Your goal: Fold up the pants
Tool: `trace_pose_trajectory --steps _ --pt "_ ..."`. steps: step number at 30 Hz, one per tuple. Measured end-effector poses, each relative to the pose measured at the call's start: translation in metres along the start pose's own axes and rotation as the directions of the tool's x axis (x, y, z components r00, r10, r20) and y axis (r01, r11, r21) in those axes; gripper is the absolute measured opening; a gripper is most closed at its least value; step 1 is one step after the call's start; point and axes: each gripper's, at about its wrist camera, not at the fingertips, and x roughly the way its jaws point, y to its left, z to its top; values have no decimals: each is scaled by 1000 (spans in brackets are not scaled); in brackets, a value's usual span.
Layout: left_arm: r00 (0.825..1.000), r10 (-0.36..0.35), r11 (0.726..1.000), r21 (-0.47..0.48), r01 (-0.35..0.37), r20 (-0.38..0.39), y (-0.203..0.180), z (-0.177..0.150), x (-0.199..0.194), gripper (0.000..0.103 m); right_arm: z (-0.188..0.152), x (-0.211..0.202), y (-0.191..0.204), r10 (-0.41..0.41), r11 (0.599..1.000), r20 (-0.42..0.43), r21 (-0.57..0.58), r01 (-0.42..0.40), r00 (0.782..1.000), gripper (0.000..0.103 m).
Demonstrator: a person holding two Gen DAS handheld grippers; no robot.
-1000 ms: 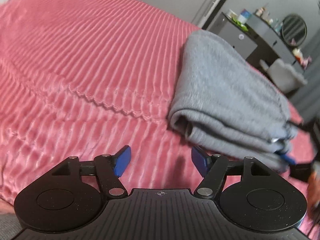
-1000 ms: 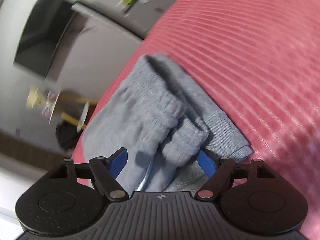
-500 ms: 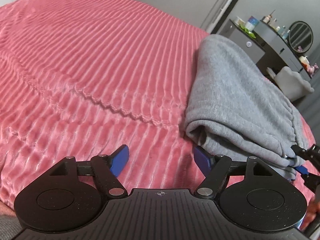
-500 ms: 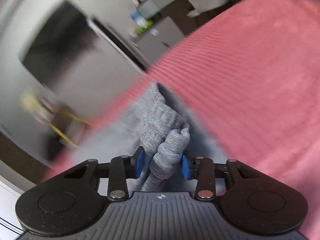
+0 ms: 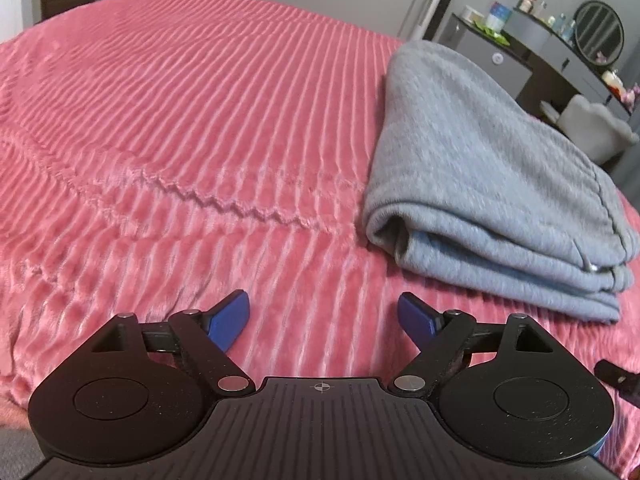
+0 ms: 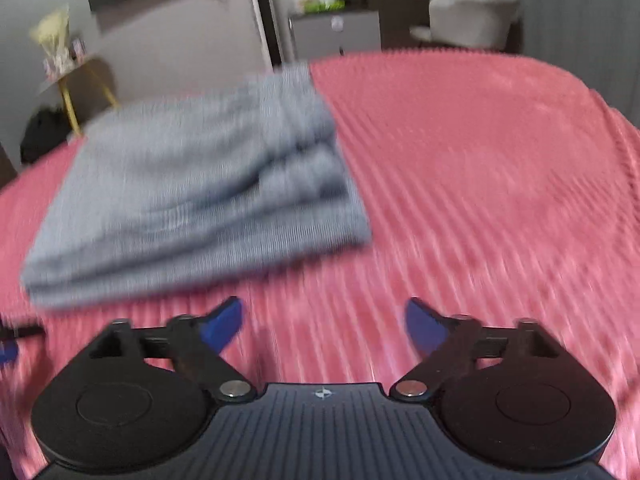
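Left gripper (image 5: pixel 324 316) spread; folded pants (image 5: pixel 492 184) front-right.

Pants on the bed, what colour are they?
Plain light grey pants; the left wrist view shows them most sharply.

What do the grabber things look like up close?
Both match. The left gripper and right gripper each have two blue fingers on black linkage bars with silver pivot pins, two round black discs, and a ribbed dark body with a small crosshair mark. No cables or sleeves show.
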Motion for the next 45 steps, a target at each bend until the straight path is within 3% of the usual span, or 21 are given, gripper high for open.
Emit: trace_pose_trajectory --steps 3,6,10,13,15,18,22,26,29,31,34,40,45 --pt "1000 15 999 36 -16 13 -5 -6 -13 88 -4 -21 1 28 999 45 42 -30 999 99" --pt "998 29 994 103 -35 57 -11 -12 -30 91 -16 -38 16 -29 999 62 -31 31 998 99" --pt "998 -2 981 193 -11 65 -19 -27 -53 95 -25 -61 37 -7 992 42 -124 12 999 99" --pt "992 4 962 271 -37 123 -28 -41 -75 95 -41 -87 55 -87 973 95 -206 105 992 99" --pt "988 -8 952 304 -40 156 -29 -49 -89 95 -47 -103 65 -100 956 104 -266 125 990 99" --pt "986 -43 956 294 -7 164 -26 -53 -106 96 -50 -126 73 -98 943 139 -304 137 985 99" --pt "979 -55 972 233 7 198 -19 -51 -124 96 -35 -152 83 -43 960 145 -269 81 989 99" --pt "975 -33 977 213 -16 220 -19 -50 -130 96 -21 -171 100 -15 954 213 -291 78 977 99" --pt "976 -21 978 206 -24 218 -21 -48 -124 96 -27 -163 108 -22 908 280 -395 136 960 99" --pt "978 -6 977 209 -39 209 -25 -47 -117 96 -33 -147 105 15 894 224 -439 87 974 99" --pt "985 7 971 235 -48 174 -31 -45 -106 96 -38 -126 98 43 892 139 -452 25 989 99" --pt "984 2 956 287 -54 180 -41 -45 -92 97 -27 -111 89 100 918 122 -393 -44 987 99" --pt "979 33 936 336 -101 202 -51 -38 -75 98 -24 -94 91 94 935 168 -354 -29 981 99"
